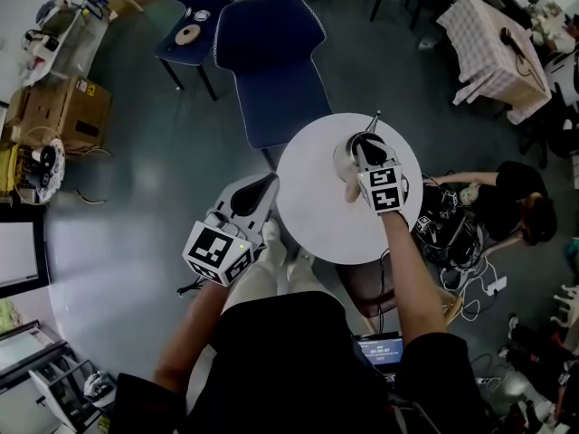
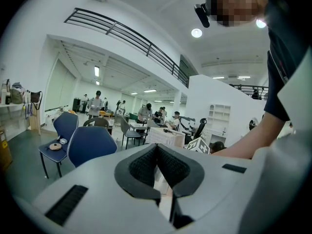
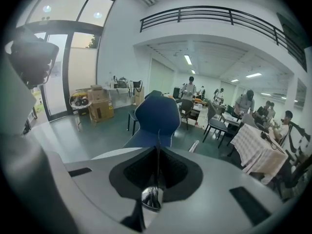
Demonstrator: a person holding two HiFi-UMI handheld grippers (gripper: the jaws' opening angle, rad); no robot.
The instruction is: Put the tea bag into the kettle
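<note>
**Right gripper pinches the tea bag above the kettle; left gripper closed and empty**

Your left gripper (image 1: 258, 193) hangs off the left edge of the round white table (image 1: 317, 215), above the grey floor and near your leg. In the left gripper view its dark ribbed pads (image 2: 141, 167) meet at the tip, with nothing between them (image 2: 157, 152). A blue chair (image 1: 271, 61) stands past the table's far side.

Further right, the kettle (image 1: 342, 159) sits on the far right part of the tabletop. From your head view it shows as a pale grey rounded body, mostly covered by your right gripper (image 1: 362, 145), which is directly over it.

In the right gripper view the right gripper (image 3: 157, 155) has its jaws pressed together on the tea bag (image 3: 157, 135). The tea bag shows only edge-on, as a thin dark sliver rising past the jaw tips. In the head view it is a pale, slim point (image 1: 374, 118) poking out beyond the gripper. A shiny rounded metal knob (image 3: 152, 199) shows just beneath the jaws.
</note>
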